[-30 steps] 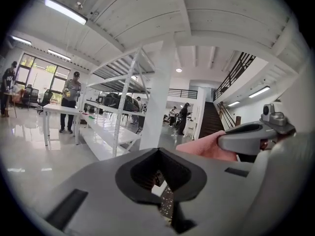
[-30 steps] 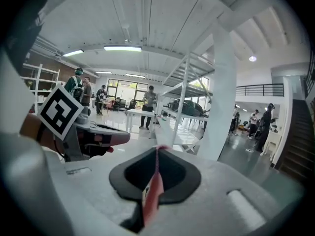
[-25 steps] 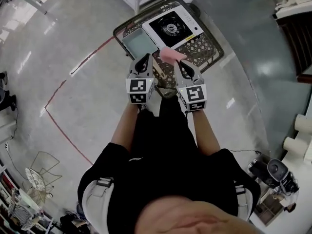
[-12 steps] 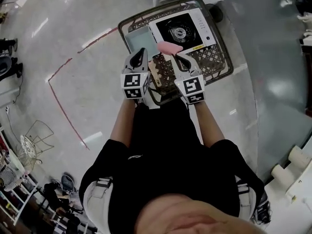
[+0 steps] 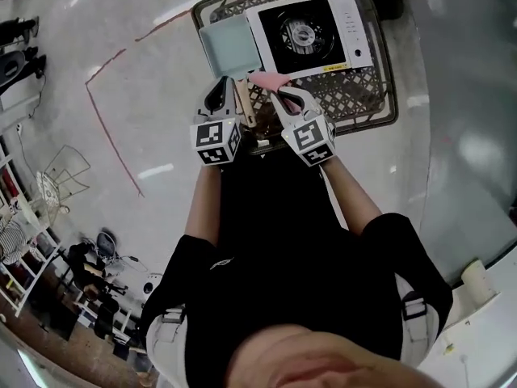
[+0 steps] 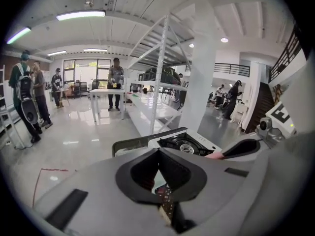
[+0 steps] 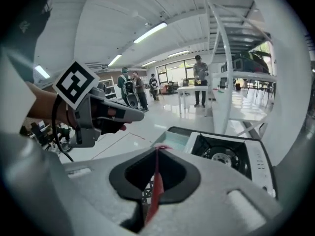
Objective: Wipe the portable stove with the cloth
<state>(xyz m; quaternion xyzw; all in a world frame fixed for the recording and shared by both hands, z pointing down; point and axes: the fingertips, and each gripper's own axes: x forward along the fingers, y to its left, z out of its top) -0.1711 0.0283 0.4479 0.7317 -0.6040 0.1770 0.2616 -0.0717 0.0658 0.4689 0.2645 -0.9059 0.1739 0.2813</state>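
Observation:
The portable stove (image 5: 307,35), white with a black burner top, lies in a dark wire basket (image 5: 386,95) on the floor. My right gripper (image 5: 275,94) is shut on a pink cloth (image 5: 269,80), which hangs just short of the stove's near edge. In the right gripper view the cloth (image 7: 156,181) shows as a thin pink edge between the closed jaws of the right gripper (image 7: 157,149), with the stove (image 7: 226,156) beyond. My left gripper (image 5: 229,83) is shut and holds nothing that I can see, beside the right one. The left gripper (image 6: 158,150) looks toward the stove (image 6: 184,144).
A pale green square tray (image 5: 229,45) lies in the basket left of the stove. A brown patterned item (image 6: 165,200) shows below the left jaws. White shelving (image 6: 162,82) and several people stand far behind. A red line (image 5: 113,136) marks the glossy floor.
Both grippers have sunk and moved forward toward the basket, now at its near rim. The pink cloth stays in the right gripper and has come close to the stove's near edge.

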